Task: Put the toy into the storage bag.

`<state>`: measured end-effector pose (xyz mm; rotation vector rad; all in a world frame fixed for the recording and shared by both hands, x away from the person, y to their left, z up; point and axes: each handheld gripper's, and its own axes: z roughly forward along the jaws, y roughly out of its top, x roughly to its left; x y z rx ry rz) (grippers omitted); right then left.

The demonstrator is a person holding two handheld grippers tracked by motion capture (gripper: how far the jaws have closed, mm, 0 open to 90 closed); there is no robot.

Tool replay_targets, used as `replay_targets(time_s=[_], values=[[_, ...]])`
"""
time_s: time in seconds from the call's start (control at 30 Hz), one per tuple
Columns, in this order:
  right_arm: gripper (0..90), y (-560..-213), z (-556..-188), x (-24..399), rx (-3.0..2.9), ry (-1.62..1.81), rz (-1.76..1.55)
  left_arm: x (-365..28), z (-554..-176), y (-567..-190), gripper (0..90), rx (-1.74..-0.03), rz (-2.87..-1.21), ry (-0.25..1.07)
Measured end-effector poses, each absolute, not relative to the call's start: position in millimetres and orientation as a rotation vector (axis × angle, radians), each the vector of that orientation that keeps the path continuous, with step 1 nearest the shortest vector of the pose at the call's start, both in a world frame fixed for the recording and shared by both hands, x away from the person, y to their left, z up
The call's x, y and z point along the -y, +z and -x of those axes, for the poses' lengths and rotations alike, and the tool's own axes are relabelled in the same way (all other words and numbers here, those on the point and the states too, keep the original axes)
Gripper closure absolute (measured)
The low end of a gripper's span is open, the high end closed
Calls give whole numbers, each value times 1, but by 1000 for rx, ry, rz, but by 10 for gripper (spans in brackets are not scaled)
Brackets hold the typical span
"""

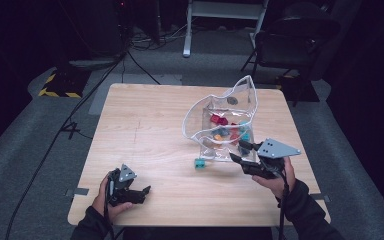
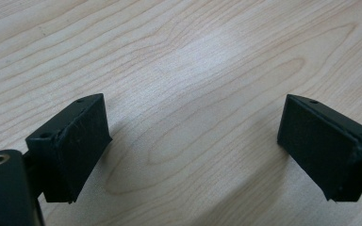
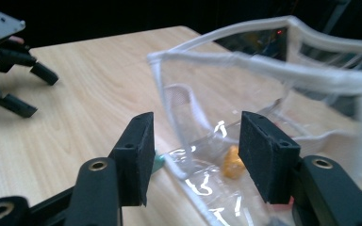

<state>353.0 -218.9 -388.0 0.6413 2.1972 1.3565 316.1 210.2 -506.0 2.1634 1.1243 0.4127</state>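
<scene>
Clear plastic bag (image 1: 220, 125) w/ white rim stands open on counter (image 1: 145, 130), right half, small coloured blocks inside. Teal block (image 1: 199, 163) lies on counter just beside bag's near-left corner. Right gripper (image 1: 244, 152) at bag's near edge, jaws apart, nothing btw them. Left gripper (image 1: 141, 194) rests near-left, well apart from bag, jaws wide, empty.

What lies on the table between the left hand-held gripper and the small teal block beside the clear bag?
Only bare wooden table; the high view shows nothing between the left hand-held gripper and the teal block.
</scene>
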Motion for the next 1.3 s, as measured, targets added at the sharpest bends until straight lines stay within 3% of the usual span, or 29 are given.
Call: replay_targets(time_s=[0.6,1.3], values=[[426,-469,-368,165,-2421,1264,-583,-210,-316,-506,99,-1125,-2163,413],[387,-500,-391,126,-2465,1184,-610,-210,-316,-506,100,-1124,-2164,413]])
